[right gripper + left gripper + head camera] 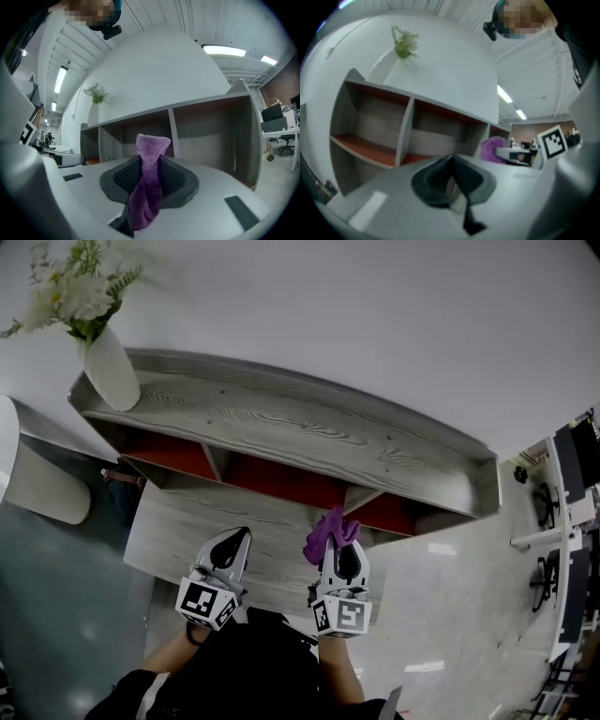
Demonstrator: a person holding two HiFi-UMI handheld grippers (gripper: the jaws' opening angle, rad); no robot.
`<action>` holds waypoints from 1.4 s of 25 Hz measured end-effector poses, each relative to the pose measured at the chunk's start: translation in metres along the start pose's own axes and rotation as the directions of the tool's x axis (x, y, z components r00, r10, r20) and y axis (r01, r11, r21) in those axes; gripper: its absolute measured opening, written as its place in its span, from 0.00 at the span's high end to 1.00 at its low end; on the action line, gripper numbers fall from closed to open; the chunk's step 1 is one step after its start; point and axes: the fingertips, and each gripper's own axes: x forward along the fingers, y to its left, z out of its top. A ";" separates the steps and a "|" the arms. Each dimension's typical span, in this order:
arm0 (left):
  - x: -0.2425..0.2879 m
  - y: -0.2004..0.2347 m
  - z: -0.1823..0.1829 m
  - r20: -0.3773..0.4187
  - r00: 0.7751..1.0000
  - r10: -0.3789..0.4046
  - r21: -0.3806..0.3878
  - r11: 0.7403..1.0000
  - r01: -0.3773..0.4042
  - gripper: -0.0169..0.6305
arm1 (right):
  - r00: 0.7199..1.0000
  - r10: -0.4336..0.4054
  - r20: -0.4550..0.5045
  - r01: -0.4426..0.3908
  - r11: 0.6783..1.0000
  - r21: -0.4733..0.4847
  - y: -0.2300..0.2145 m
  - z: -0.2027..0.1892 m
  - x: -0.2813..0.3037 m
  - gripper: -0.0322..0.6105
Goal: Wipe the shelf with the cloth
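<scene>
White wall (375, 315) backs one grey wood-grain shelf (281, 423) with three red-lined compartments (281, 479). At far left, one white vase (111, 369) of flowers (80, 292) stands on its top. Two grippers hang near, over the lower surface (178, 521). The left gripper (234, 542) is closed on nothing. The right gripper (343, 549) clamps the one purple cloth (328, 529) just in front of the compartments, apparently not touching them. Assessment: cloth secured; all wiping is left to do.

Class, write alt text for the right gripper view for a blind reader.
A purple cloth is clamped between the right gripper's jaws, its tip sticking up. Behind stands a grey shelf with a vase of flowers on top.
</scene>
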 end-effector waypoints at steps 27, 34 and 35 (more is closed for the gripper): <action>0.036 0.045 0.033 0.007 0.996 -0.089 0.005 0.996 0.089 0.97 | 0.950 -0.202 -0.238 0.150 0.965 -0.217 -0.002 -0.036 0.103 0.81; 0.032 0.052 0.033 0.006 0.994 -0.105 -0.005 0.994 0.105 0.97 | 0.912 -0.233 -0.337 0.147 0.954 -0.262 -0.006 -0.051 0.118 0.81; 0.032 0.052 0.033 0.008 0.994 -0.107 -0.007 0.994 0.107 0.97 | 0.907 -0.238 -0.348 0.147 0.952 -0.268 -0.007 -0.054 0.120 0.81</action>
